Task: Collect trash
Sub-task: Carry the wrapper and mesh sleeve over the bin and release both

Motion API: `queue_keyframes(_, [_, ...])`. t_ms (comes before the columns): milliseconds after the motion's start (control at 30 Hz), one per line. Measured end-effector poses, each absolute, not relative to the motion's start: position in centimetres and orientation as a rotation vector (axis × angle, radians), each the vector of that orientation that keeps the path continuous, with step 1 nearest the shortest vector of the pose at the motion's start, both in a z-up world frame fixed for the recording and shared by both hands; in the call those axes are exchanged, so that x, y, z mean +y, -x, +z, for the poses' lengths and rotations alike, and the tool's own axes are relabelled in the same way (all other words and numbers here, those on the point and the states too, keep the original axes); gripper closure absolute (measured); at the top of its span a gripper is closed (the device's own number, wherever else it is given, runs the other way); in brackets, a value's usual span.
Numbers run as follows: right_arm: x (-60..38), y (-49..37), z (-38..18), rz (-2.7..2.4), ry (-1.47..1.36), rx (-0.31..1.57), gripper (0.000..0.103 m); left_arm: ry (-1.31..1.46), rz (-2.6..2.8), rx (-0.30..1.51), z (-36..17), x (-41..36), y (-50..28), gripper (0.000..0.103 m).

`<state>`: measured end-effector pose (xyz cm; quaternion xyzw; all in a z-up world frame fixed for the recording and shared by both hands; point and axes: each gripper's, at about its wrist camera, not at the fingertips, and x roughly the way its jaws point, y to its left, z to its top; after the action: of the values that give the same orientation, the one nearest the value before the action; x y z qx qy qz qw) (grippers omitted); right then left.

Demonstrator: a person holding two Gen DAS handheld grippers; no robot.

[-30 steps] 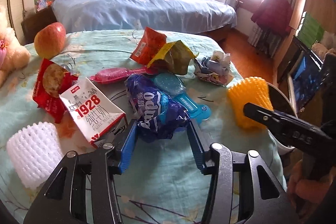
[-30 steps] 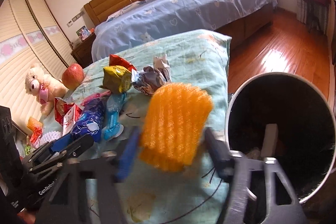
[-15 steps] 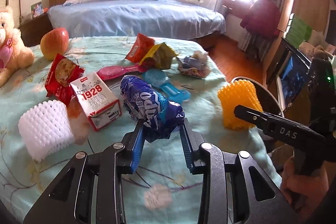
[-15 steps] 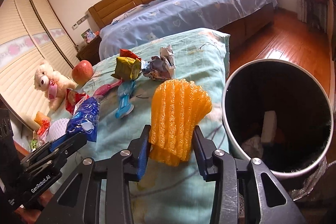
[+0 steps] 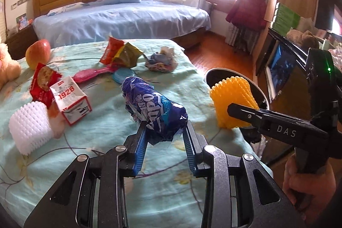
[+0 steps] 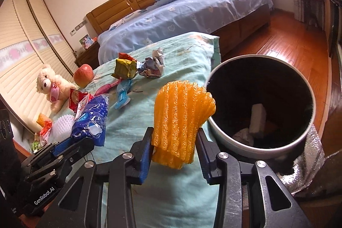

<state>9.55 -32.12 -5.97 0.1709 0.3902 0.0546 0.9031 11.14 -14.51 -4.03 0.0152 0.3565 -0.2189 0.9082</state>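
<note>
Beside bin (image 6: 215,136), crushed orange foam net (image 6: 181,121)

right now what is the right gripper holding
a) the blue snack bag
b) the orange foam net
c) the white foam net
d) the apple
b: in the right wrist view the right gripper is shut on the orange foam net, lifted beside the trash bin, while the blue snack bag is in the left gripper.
</note>
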Motion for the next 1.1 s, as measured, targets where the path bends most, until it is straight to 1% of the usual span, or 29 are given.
queue_keyframes(600, [-36.8, -7.4, -5.4, 0.006, -0.380, 0.776, 0.064, -0.087, -0.565, 0.738, -4.0, -19.6, -10.4, 0.072])
queue_keyframes(1100, [-40.7, -7.2, -5.9, -0.064, -0.405, 0.773, 0.064, -0.116, -0.634, 0.746, -3.8, -22.8, -11.0, 0.072])
